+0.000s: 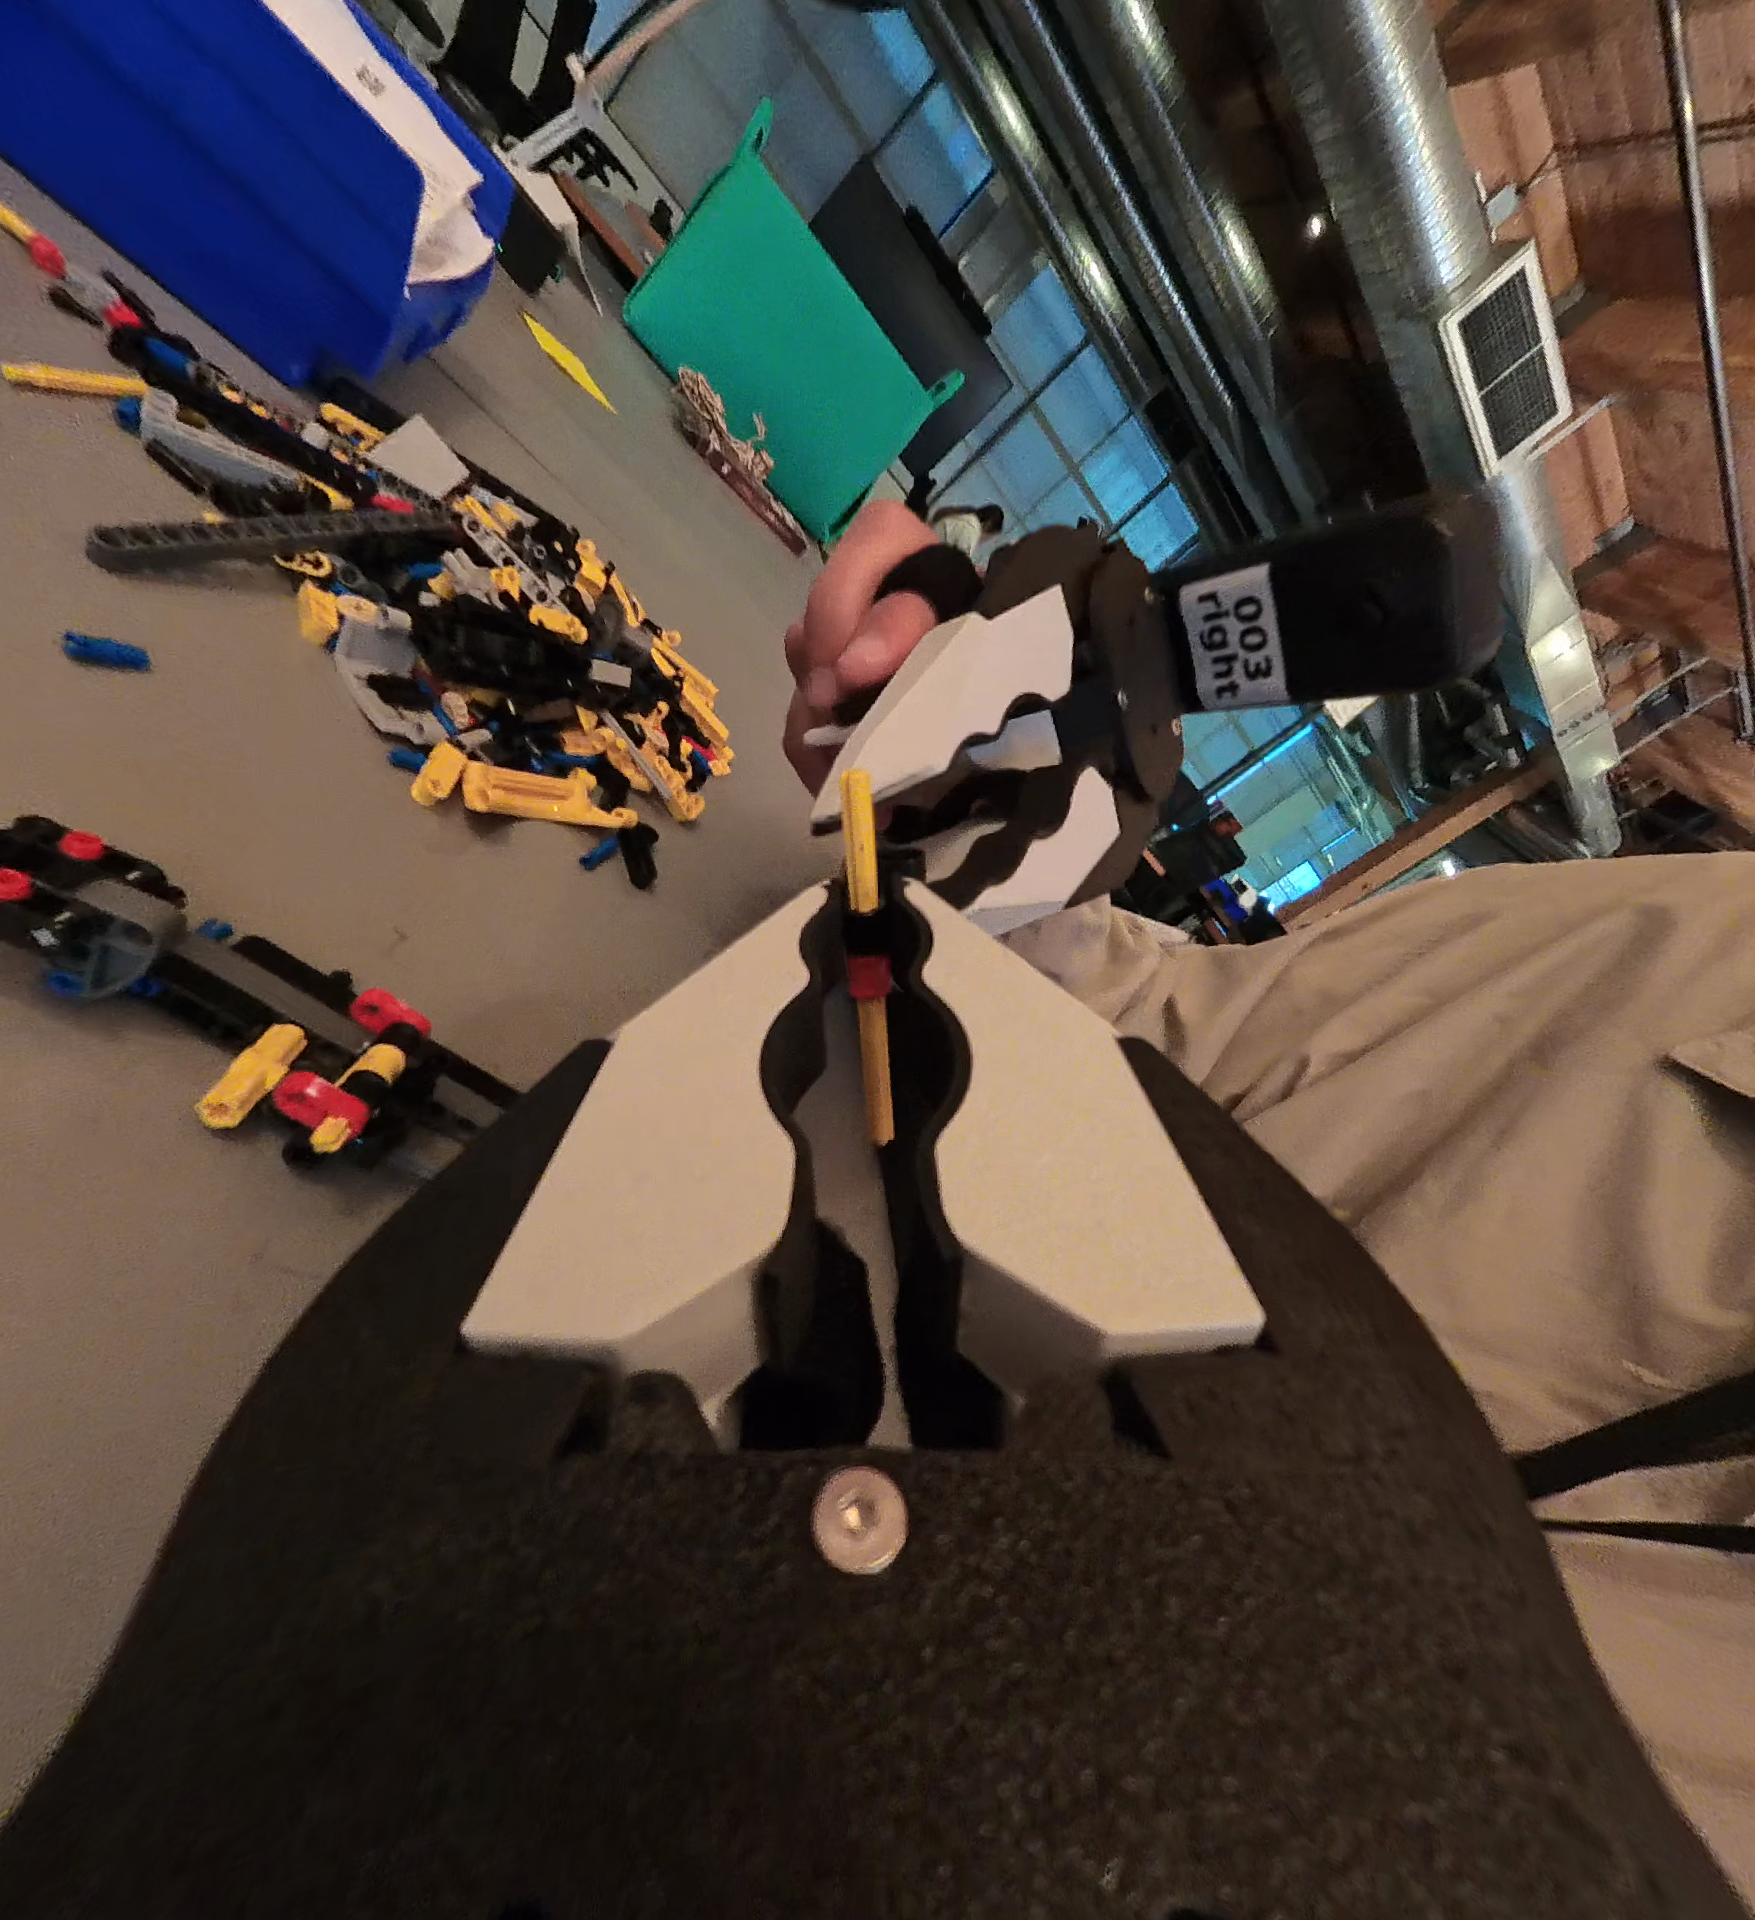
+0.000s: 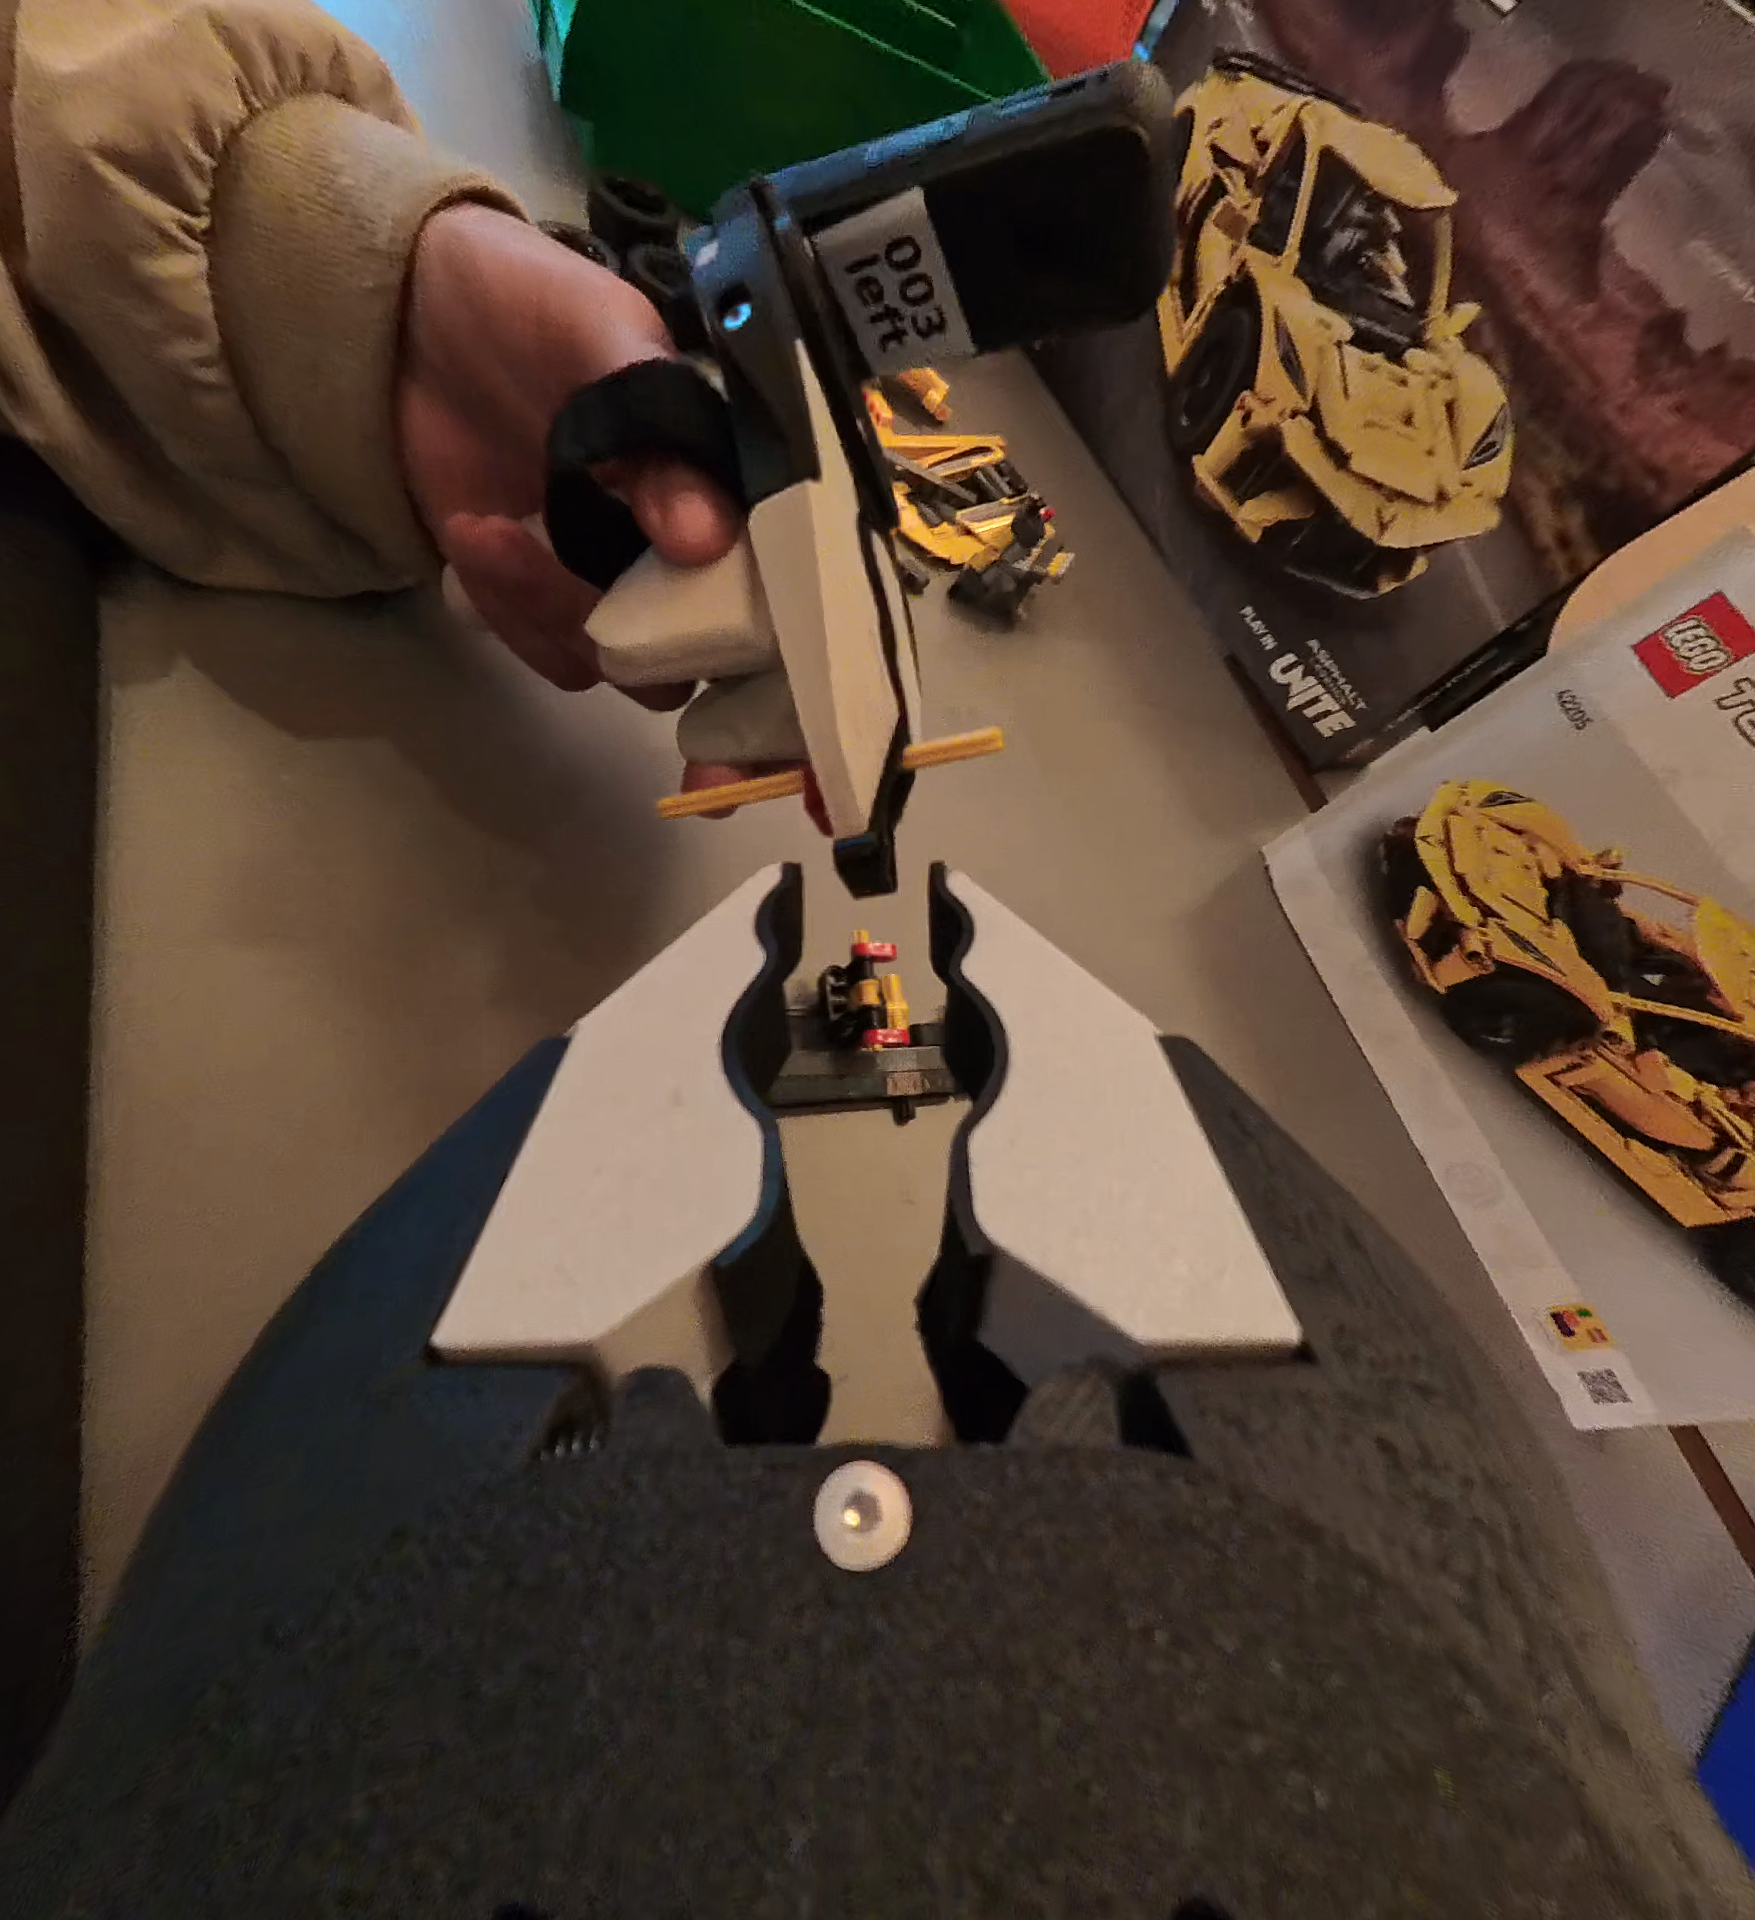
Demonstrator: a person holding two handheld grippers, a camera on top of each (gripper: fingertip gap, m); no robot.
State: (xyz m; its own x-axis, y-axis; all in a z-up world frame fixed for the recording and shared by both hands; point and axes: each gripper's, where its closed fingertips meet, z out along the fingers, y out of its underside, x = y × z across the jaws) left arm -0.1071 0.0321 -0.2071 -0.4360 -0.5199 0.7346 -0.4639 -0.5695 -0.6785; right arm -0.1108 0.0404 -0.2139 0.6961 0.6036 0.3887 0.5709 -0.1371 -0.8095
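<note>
The left hand-held gripper (image 1: pixel 865 902) is clenched on a thin yellow axle (image 1: pixel 871 982) carrying a red bush (image 1: pixel 868 977), held above the tabletop (image 1: pixel 229 1299). The right hand-held gripper (image 2: pixel 862 883) stands released just beside it, holding nothing; each wears a white label. Below lie a loose brick pile (image 1: pixel 530 665), a black chassis (image 1: pixel 177 977), a printed booklet (image 2: pixel 1579 1018) and a box (image 2: pixel 1475 343) picturing a yellow car.

Left gripper (image 1: pixel 868 883) clamped, right gripper (image 2: pixel 862 878) agape.
</note>
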